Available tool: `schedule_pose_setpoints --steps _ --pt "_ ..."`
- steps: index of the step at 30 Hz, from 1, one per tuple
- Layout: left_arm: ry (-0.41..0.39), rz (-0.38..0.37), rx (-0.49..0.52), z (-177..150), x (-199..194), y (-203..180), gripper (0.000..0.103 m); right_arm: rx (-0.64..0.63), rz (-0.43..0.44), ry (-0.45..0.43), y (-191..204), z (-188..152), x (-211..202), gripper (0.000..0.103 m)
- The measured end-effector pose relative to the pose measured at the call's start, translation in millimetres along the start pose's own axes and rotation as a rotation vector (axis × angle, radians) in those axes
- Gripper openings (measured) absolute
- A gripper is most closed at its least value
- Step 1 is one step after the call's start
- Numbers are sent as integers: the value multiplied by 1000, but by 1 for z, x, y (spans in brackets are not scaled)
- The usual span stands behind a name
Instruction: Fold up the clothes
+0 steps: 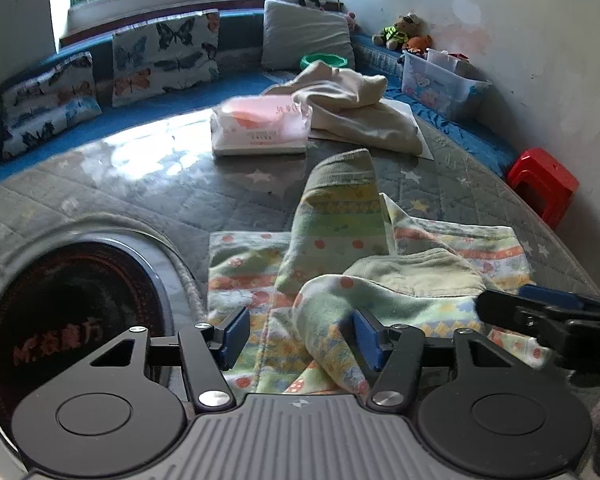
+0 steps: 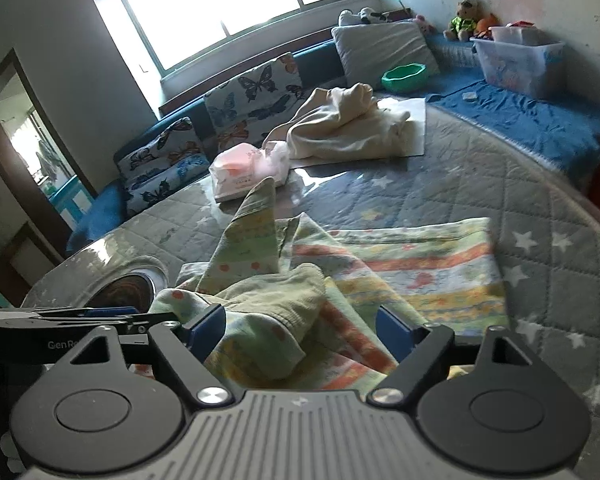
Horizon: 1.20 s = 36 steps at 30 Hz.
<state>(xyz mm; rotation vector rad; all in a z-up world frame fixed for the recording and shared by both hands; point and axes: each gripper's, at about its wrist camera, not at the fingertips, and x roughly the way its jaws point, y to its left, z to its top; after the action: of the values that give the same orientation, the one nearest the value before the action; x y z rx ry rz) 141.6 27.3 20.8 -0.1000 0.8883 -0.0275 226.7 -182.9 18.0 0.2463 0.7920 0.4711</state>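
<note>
A small patterned garment point(image 1: 340, 248) with green, orange and yellow stripes lies rumpled on the quilted table cover; it also shows in the right wrist view point(image 2: 400, 264). One sleeve point(image 1: 344, 184) stretches away from me. My left gripper point(image 1: 300, 336) is open, its blue pads either side of a raised fold of the garment. My right gripper point(image 2: 300, 332) is open over another bunched fold point(image 2: 268, 312). The right gripper's fingers point(image 1: 540, 312) show at the right edge of the left wrist view. A cream garment point(image 1: 356, 108) lies crumpled farther back.
A pack of wipes point(image 1: 260, 128) lies beyond the garment. A round dark inset point(image 1: 60, 320) sits in the table at left. Butterfly cushions point(image 1: 164, 56), a grey pillow point(image 1: 304, 36), a green bowl point(image 2: 404, 76), a plastic bin point(image 1: 440, 80) and a red stool point(image 1: 540, 188) surround the table.
</note>
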Motion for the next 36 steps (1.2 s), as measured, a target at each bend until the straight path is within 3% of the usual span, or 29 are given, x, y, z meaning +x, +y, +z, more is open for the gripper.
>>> schedule_pose_setpoints --steps 2,6,12,14,19,28,36 --pt "14 -27 -13 0 4 2 58 -2 13 10 1 1 5 82" --pt "27 -96 -34 -1 7 5 32 9 53 31 2 2 14 73" --pt "-9 -170 -17 -4 0 6 13 51 103 47 -1 0 18 45" --pt "-21 -193 -12 -5 -5 7 11 58 109 35 -4 -1 14 35" --pt "-62 -252 -9 -10 -21 8 10 38 132 1 -3 -6 -8 26" --pt "-82 -363 28 -34 -54 12 10 -103 251 -40 12 -22 -62 24" --pt "-48 -437 98 -69 -69 17 10 -216 349 17 26 -50 -90 28"
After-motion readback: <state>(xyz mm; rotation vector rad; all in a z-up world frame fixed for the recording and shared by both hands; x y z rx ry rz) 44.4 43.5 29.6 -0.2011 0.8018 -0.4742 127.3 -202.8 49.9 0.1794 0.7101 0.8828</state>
